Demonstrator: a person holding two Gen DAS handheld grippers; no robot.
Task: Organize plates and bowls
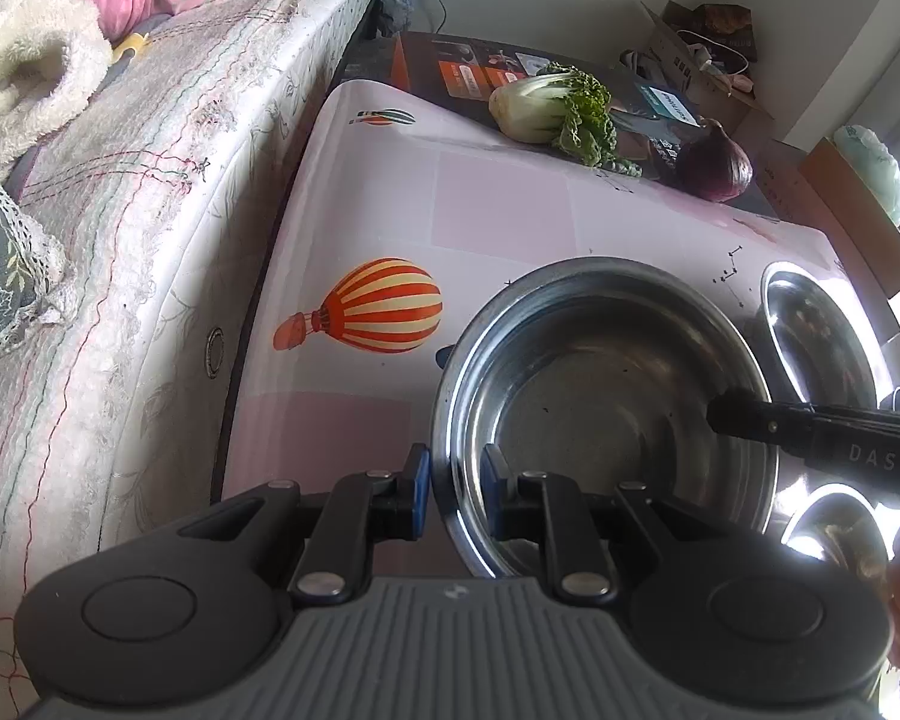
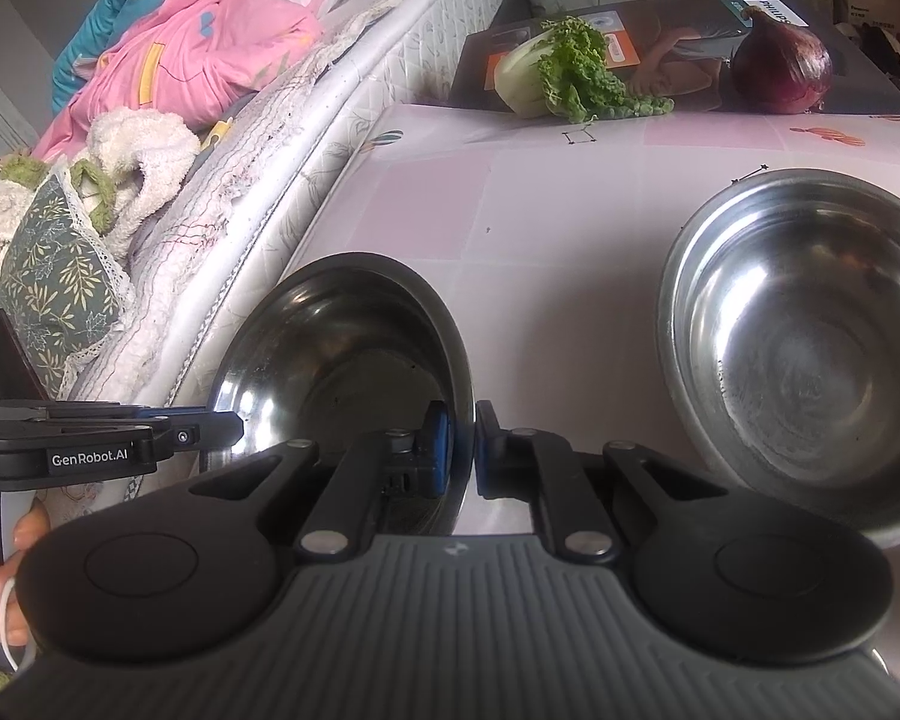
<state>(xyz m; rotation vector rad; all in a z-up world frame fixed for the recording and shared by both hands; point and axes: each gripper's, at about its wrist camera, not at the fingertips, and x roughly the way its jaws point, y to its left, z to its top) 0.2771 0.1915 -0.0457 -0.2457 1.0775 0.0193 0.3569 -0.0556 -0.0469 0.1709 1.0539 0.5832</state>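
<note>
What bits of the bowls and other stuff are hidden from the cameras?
- Left wrist view: the near edge of the big bowl is covered by the left tongs.
- Left wrist view: a third shiny bowl is lost in glare, behind the right tongs.
- Right wrist view: the second bowl is cut off by the picture edge.
- Both views: the print on the box under the onion is too small to read.

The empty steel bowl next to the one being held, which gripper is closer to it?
Right. The right gripper clamps the held bowl's rim on the side facing the empty bowl; the left gripper grips the opposite rim, farther away.
</note>
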